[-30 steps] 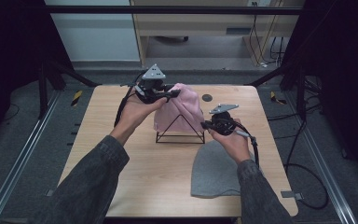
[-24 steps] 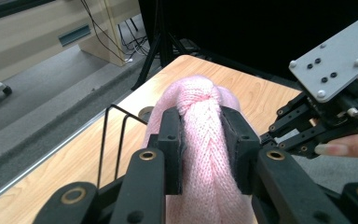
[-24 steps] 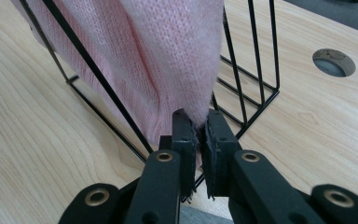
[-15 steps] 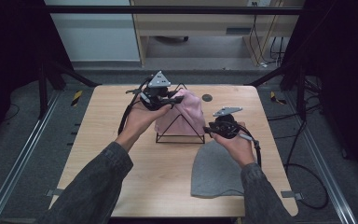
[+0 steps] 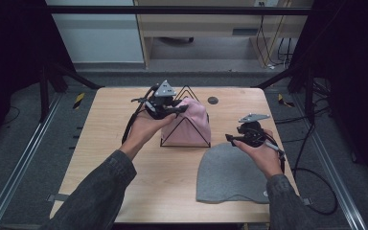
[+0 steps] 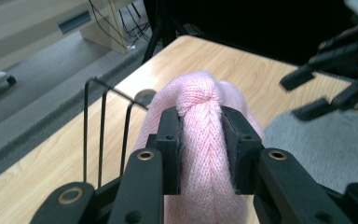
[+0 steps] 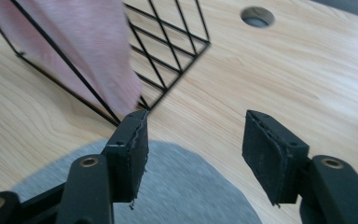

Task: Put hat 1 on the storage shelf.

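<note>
We see the left gripper (image 6: 200,140) clamped on a bunched fold of the pink knit beanie (image 6: 200,112), which drapes the black wire stand (image 5: 186,125). The right gripper (image 7: 193,149) hangs spread apart over the grey beanie (image 5: 230,175) lying flat on the wooden table (image 5: 105,158), touching neither.

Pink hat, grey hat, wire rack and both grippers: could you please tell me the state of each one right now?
Pink hat: draped in the wire rack, its top pinched in the left gripper.
Grey hat: lying flat on the table, untouched.
Wire rack: standing upright on the table.
Left gripper: shut on the pink hat.
Right gripper: open, holding nothing, above the grey hat's edge.
</note>
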A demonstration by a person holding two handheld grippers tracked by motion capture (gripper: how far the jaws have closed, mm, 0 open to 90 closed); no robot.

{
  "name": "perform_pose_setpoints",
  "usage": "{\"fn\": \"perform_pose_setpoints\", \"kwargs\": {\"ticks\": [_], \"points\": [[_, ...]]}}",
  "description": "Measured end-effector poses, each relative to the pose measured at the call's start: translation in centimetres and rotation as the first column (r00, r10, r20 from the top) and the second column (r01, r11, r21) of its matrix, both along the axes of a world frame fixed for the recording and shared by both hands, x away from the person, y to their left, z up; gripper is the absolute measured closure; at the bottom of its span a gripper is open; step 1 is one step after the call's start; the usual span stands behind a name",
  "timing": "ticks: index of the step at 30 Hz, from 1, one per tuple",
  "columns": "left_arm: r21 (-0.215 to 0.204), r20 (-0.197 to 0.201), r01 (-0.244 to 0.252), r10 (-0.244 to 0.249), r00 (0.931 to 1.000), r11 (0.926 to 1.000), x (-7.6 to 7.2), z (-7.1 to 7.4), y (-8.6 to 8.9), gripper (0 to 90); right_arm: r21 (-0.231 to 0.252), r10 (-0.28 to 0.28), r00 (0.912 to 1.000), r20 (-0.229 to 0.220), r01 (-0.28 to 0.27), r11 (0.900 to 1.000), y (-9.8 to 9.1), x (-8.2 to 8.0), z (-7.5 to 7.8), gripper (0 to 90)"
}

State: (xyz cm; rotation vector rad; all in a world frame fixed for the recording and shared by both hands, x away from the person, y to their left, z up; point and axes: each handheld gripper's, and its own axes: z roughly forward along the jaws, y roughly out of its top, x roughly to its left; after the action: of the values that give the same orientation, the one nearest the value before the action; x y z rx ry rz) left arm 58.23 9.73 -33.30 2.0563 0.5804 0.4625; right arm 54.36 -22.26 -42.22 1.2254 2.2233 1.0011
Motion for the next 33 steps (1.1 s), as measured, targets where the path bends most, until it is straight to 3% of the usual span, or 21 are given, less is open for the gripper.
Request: {"fn": "perform_pose_setpoints", "kwargs": {"ticks": [5,10,14,20,25,28,30,33], "points": [[-0.025,-0.019,-0.002,0.002,0.9998,0.9997,0.0,-0.7,0.4,69.4,-0.004,-0.039,0.9985,-0.037,0.039,0.9992,-2.1,-0.1,-0.9,48.5],[-0.029,-0.025,-0.003,0.002,0.9997,0.9996,-0.2,-0.8,0.5,67.1,-0.008,-0.049,0.9961,-0.074,0.048,0.9988,-3.0,0.0,-1.9,53.2],[-0.079,-0.029,-0.027,0.025,0.9993,0.9965,-0.8,-0.3,1.1,49.5,-0.007,-0.06,0.994,-0.092,0.06,0.9982,-3.6,-0.1,-2.6,53.1],[-0.081,-0.034,-0.037,0.035,0.9988,0.996,-2.4,-0.1,2.4,32.9,-0.013,-0.048,0.9924,-0.114,0.047,0.9988,-4.1,-0.3,-3.3,51.5],[-0.066,-0.058,-0.056,0.052,0.997,0.9962,-3.8,-1.0,4.1,19.2,-0.018,-0.059,0.9894,-0.133,0.058,0.9982,-4.7,-0.2,-3.6,53.7],[-0.069,-0.07,-0.058,0.054,0.9961,0.9959,-4.2,-1.5,4.6,14.8,-0.023,-0.071,0.985,-0.157,0.068,0.9974,-4.7,-0.1,-4.0,53.8],[-0.041,-0.083,-0.062,0.058,0.9949,0.9972,-4.8,-2.2,5.3,13.5,-0.03,-0.074,0.9838,-0.163,0.07,0.9971,-4.8,0.0,-4.2,53.8],[-0.035,-0.098,-0.055,0.052,0.9939,0.9978,-5.2,-2.7,5.6,13.1,-0.037,-0.079,0.9798,-0.184,0.073,0.9966,-4.6,0.2,-4.6,53.0]]}}
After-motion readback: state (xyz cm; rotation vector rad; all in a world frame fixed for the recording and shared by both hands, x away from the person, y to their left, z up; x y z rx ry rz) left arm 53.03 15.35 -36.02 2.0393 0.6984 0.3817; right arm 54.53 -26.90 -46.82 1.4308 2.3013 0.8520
